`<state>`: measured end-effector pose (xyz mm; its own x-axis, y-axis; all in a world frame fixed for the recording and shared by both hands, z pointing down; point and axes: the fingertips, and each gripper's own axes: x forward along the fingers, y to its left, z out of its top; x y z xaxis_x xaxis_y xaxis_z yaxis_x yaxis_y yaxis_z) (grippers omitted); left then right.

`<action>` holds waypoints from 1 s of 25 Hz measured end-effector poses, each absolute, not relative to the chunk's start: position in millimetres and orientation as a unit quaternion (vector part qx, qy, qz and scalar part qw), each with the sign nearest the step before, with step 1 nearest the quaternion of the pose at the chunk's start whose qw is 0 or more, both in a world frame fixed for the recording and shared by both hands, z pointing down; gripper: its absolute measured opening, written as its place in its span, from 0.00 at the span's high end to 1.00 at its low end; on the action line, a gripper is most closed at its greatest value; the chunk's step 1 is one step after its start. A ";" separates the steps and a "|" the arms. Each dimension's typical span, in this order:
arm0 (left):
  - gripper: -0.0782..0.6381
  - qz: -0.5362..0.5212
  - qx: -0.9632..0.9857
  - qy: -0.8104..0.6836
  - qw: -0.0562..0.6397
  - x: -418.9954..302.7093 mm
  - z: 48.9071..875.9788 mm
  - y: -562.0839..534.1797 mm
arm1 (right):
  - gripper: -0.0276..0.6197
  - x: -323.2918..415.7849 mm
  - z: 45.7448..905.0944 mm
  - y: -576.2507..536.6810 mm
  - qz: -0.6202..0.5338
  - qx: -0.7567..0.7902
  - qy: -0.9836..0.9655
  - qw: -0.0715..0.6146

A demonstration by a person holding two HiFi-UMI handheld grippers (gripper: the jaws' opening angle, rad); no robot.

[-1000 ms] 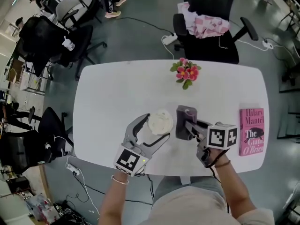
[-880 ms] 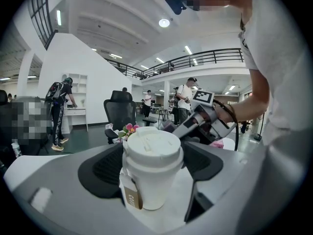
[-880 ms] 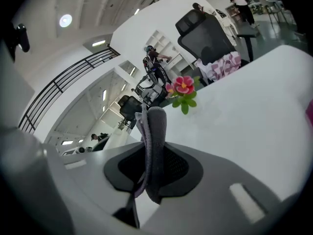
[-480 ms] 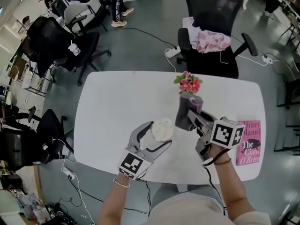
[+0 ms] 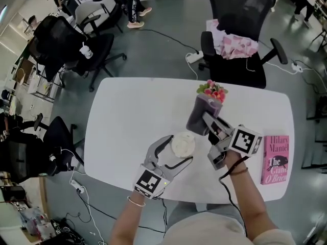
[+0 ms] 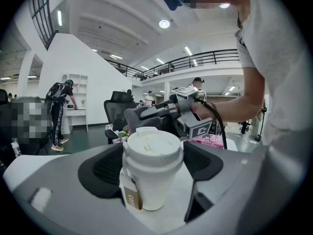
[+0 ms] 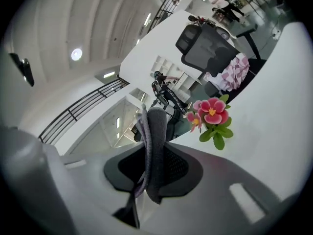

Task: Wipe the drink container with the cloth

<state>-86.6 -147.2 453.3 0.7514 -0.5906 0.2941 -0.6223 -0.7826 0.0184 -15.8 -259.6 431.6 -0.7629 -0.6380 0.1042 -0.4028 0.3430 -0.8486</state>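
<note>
We grip the white cup on the table with our left gripper; our right gripper pinches the grey cloth.

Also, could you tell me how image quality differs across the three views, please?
Head view: evenly lit, sharp, table edges mildly bowed. Left gripper view: heavy fisheye, black corners, cup sharp, mosaic patches overlaid. Right gripper view: fisheye, tilted scene, cloth slightly soft up close.

On the table the lidded cup stands near the front edge, between the jaws of the left gripper. To its right, the right gripper holds the cloth just before the flowers. A book lies at the table's right end, and an office chair stands behind the table.
</note>
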 end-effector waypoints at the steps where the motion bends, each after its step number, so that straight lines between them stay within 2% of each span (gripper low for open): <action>1: 0.35 0.138 0.934 -0.324 0.057 -86.8 452.9 -147.0 | 0.85 -16.4 433.7 -261.0 -0.485 -0.318 0.804 0.133; 7: 0.35 0.134 0.933 -0.327 0.063 -87.2 452.6 -147.0 | 0.85 -5.4 473.8 -257.0 -0.572 -0.342 0.734 0.133; 25: 0.35 0.131 0.933 -0.328 0.069 -85.1 454.6 -147.7 | 0.85 -24.1 503.0 -246.8 -0.629 -0.302 0.707 0.115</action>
<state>-85.1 -147.7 454.6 0.7509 -0.5939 0.2887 -0.6298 -0.7756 0.0427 -24.1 -246.8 503.0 -0.7905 -0.5727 0.2171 -0.2822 0.0261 -0.9590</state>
